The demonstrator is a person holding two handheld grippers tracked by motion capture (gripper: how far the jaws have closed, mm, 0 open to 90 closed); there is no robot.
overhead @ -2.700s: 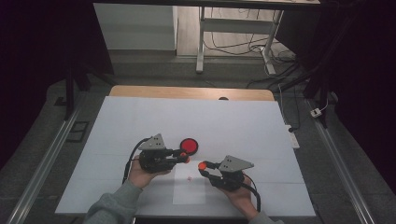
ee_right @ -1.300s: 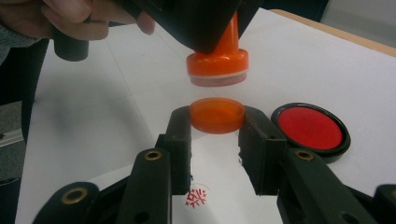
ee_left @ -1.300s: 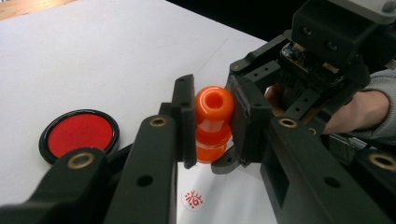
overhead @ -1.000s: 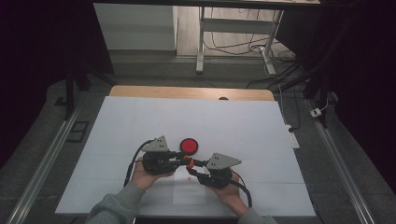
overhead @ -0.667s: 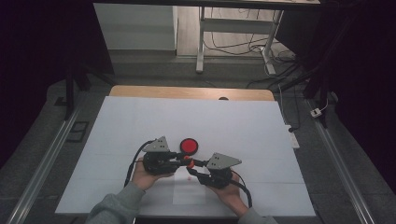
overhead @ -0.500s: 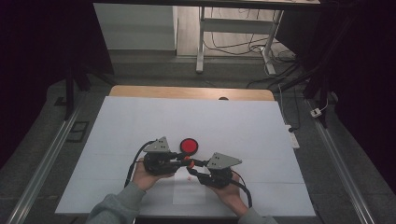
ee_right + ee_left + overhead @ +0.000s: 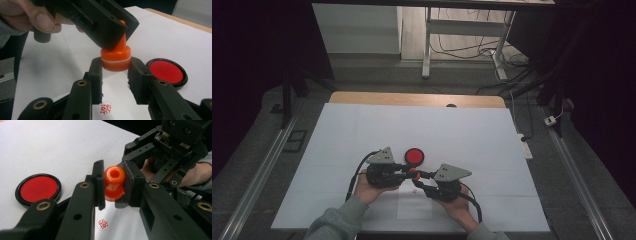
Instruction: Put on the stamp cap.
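Note:
An orange stamp [image 7: 413, 172] hangs just above the table between both grippers. In the left gripper view my left gripper [image 7: 114, 187] is shut on the stamp's rounded knob [image 7: 114, 176], a jaw pressing on each side. In the right gripper view my right gripper [image 7: 115, 72] is shut on the stamp's wide base [image 7: 115, 58], and the left gripper's jaws cover the handle above it. From above, the left gripper [image 7: 406, 173] and right gripper [image 7: 418, 181] meet tip to tip. A round red ink pad [image 7: 414, 156] lies just beyond them.
A paper sheet [image 7: 414, 207] under the stamp bears a red imprint [image 7: 106, 108]. The white table cover [image 7: 362, 130] stretches wide on all sides, with a wooden edge [image 7: 412, 99] at the back. Metal rails [image 7: 257, 175] run along both sides.
Since the earliest frame the right gripper has carried the stamp left to the left gripper, which now grips its knob. Over the last second nothing has moved.

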